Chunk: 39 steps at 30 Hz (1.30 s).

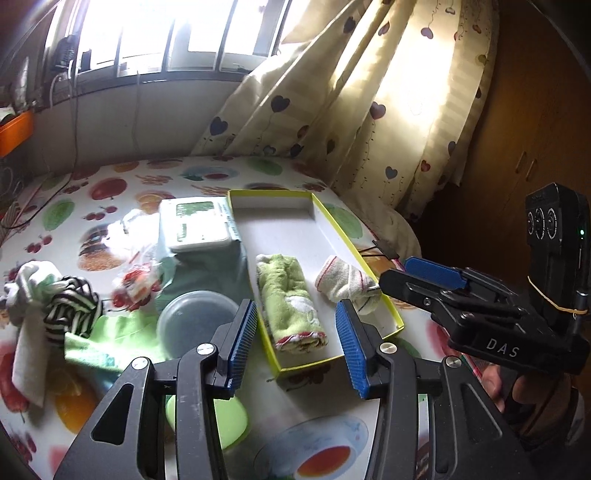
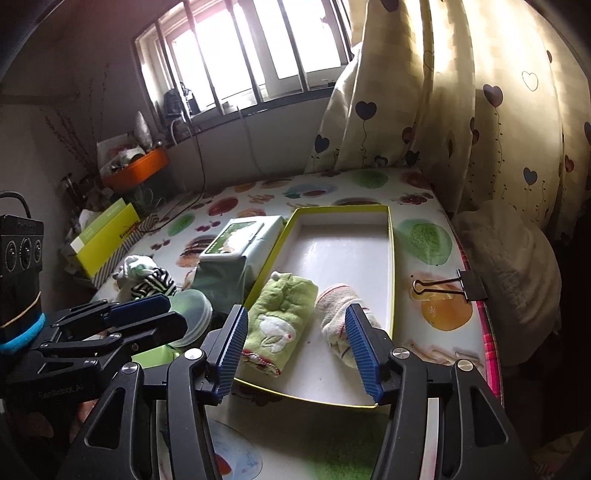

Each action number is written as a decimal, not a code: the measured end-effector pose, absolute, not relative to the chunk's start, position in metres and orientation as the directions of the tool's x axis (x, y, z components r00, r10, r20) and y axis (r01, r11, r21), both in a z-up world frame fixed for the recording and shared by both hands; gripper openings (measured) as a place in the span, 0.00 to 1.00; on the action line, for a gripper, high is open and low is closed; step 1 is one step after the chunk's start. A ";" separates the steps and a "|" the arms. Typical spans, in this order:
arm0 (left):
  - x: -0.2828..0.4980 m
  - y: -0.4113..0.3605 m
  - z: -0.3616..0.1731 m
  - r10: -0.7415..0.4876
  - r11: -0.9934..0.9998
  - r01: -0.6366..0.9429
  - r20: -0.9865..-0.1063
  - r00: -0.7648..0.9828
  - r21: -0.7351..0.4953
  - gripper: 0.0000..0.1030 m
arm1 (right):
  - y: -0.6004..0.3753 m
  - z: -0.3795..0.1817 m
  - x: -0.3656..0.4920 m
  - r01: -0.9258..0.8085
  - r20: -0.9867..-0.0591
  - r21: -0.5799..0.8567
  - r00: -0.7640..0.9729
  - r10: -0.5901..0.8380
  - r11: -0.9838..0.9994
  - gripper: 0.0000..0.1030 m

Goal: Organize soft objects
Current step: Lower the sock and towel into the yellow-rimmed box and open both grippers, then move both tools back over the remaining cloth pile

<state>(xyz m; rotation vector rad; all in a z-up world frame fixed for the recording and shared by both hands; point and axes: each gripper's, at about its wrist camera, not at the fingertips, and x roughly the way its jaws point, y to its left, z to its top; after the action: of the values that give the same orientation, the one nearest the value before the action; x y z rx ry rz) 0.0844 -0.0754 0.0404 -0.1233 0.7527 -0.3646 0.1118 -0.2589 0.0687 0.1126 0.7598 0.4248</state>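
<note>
You are working over a table (image 1: 122, 177) covered in a glossy cloth printed with apples, oranges and other fruit, pushed up against a wall below a barred window (image 1: 166, 33) that pours in bright daylight. A cream curtain (image 1: 369, 110) with dark heart balloons hangs at the table's far right corner, and a wooden cupboard (image 1: 535, 129) stands beyond it. In the middle of the table sits a shallow yellow-edged box (image 1: 280, 236) with a white floor; inside it, near your end, a rolled green towel (image 1: 290, 302) lies side by side with a rolled white sock (image 1: 343, 280), the two close but apart. Just left of the box is a pack of wipes (image 1: 195, 225), with a clear round lid (image 1: 195, 321) nearer you, and further left a loose heap of striped cloth (image 1: 70, 306) and a light green cloth (image 1: 110, 339). From the right wrist view you can see a black binder clip (image 2: 458, 286) clamped on the table's right edge and an orange tray (image 2: 140, 170) of clutter by the wall. Your left gripper (image 1: 301, 343) hangs above the towel with its jaws wide and nothing between them. Your right gripper (image 2: 303, 350) hovers above the box with its jaws parted and nothing clamped.
</note>
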 end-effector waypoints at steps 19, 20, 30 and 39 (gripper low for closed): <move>0.025 0.008 0.034 -0.270 0.957 0.130 -0.631 0.728 -0.260 0.45 | -0.196 0.087 0.063 -0.478 -0.636 0.175 0.612 0.469 0.861 0.53; 0.024 0.013 0.033 -0.264 0.957 0.118 -0.631 0.730 -0.263 0.45 | -0.193 0.086 0.062 -0.483 -0.640 0.169 0.610 0.468 0.859 0.53; 0.023 0.040 0.015 -0.234 0.958 0.051 -0.663 0.711 -0.283 0.45 | -0.166 0.080 0.062 -0.535 -0.660 0.182 0.555 0.506 0.825 0.53; 0.028 0.055 0.005 -0.195 0.960 -0.009 -0.690 0.697 -0.279 0.45 | -0.145 0.079 0.065 -0.588 -0.667 0.180 0.517 0.537 0.789 0.53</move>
<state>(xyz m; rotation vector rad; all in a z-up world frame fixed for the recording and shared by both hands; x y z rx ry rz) 0.0279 0.0551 0.0052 -0.2712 0.7958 -0.1051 0.0647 -0.1446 0.0793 -0.0714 0.7743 0.6756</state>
